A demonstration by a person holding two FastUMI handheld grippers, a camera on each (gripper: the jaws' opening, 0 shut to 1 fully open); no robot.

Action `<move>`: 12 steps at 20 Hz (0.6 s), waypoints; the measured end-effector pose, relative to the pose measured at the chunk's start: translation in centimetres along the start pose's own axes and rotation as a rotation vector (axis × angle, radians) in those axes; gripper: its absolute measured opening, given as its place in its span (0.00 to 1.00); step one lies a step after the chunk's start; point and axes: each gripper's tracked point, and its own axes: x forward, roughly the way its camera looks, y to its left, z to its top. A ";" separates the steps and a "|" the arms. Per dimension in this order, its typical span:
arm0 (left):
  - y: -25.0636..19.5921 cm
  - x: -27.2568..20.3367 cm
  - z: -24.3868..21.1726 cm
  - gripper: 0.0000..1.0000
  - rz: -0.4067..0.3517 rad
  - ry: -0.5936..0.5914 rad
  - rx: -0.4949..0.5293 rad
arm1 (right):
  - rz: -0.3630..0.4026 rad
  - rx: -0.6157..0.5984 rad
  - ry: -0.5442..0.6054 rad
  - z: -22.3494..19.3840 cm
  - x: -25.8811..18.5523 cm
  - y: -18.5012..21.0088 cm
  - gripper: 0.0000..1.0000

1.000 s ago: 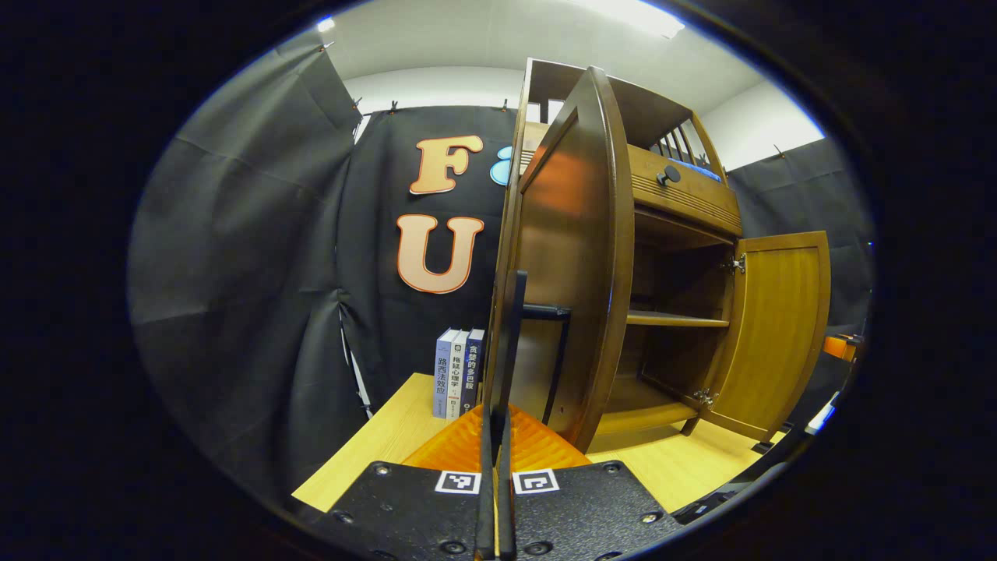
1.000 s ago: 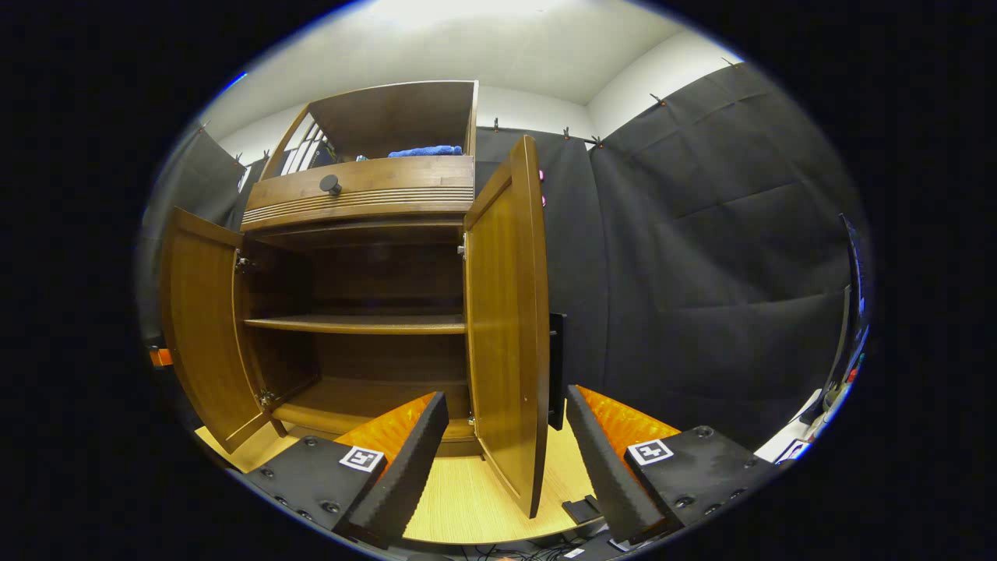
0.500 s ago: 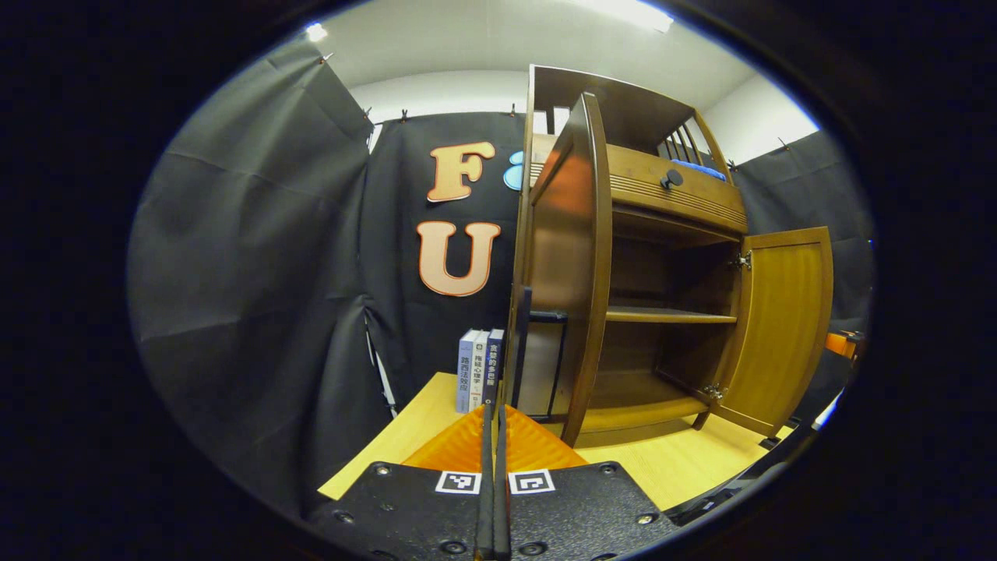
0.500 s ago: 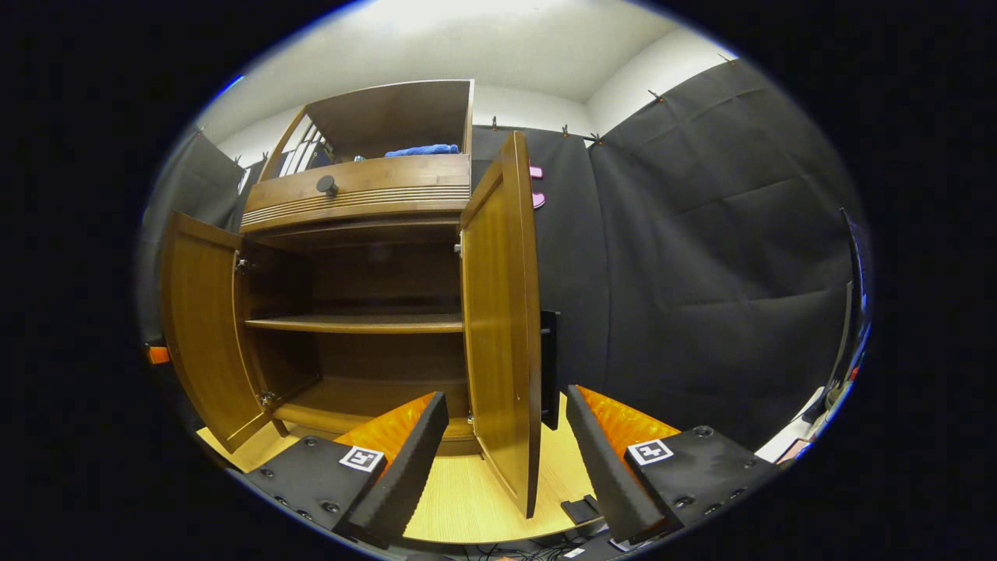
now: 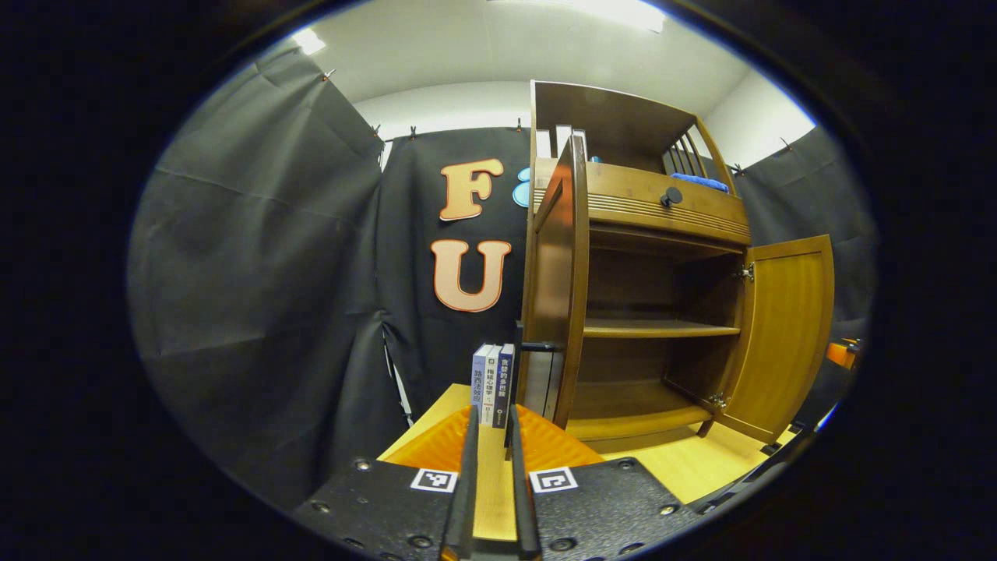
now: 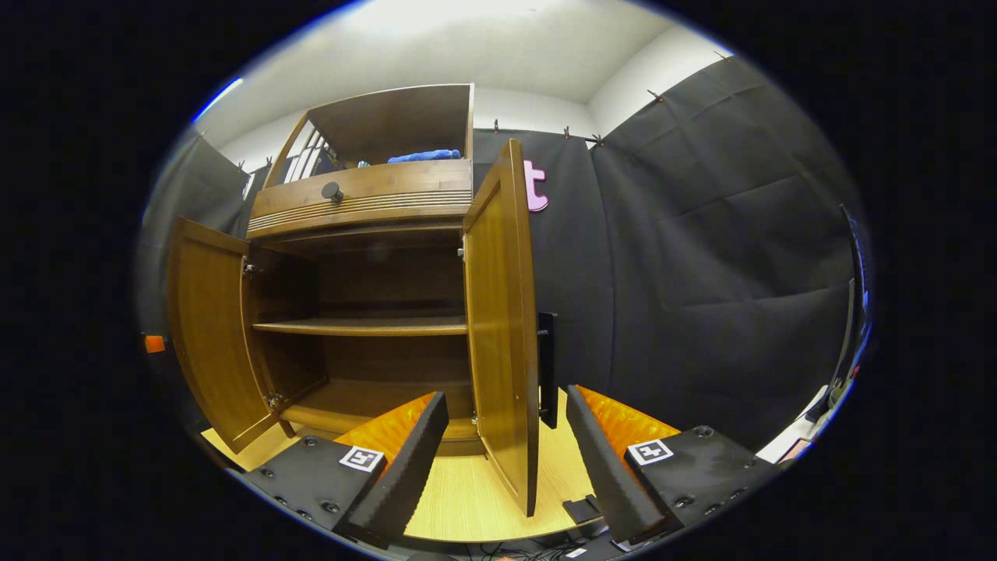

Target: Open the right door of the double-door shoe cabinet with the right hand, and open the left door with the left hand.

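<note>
Both cabinet doors stand open; both claws hang clear of them.

The cabinet (image 6: 366, 234) sits on the worktop (image 6: 467, 499), its left door (image 5: 557, 273) and right door (image 6: 502, 327) swung wide, so the task looks done. The left claw (image 5: 492, 467) has its fingers parted by a narrow gap with nothing between them, near the left door's handle (image 5: 537, 366). The right claw (image 6: 506, 452) gapes wide, empty, its fingers to either side of the right door's edge without touching. The doors look like stiff, fairly heavy wood on hinges; they should swing smoothly, and the bar handle (image 6: 547, 366) is the best hold.
</note>
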 end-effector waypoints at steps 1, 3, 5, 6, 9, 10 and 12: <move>0.2 -0.1 0.2 0.26 0.012 -0.003 0.000 | -0.002 0.002 -0.002 0.1 -0.1 -0.2 0.92; -0.3 -0.4 0.3 0.34 0.015 0.007 0.002 | -0.009 0.001 -0.009 0.3 -0.2 -0.9 0.92; -0.8 -0.4 0.2 0.46 0.007 0.021 0.001 | -0.015 0.000 -0.014 0.4 -0.4 -1.3 1.00; -1.2 -0.4 0.0 0.52 -0.001 0.031 -0.004 | -0.017 0.000 -0.014 0.3 -0.8 -1.4 0.92; -2.0 -0.5 -0.1 0.70 -0.018 0.046 -0.017 | -0.021 -0.003 -0.010 0.3 -0.5 -1.9 0.91; -2.2 -0.6 0.0 0.78 -0.019 0.045 -0.017 | -0.021 -0.001 -0.009 0.2 -0.6 -2.0 0.91; -1.9 -0.7 0.6 0.89 -0.010 0.029 -0.008 | -0.020 0.002 -0.009 0.3 -0.5 -2.0 0.91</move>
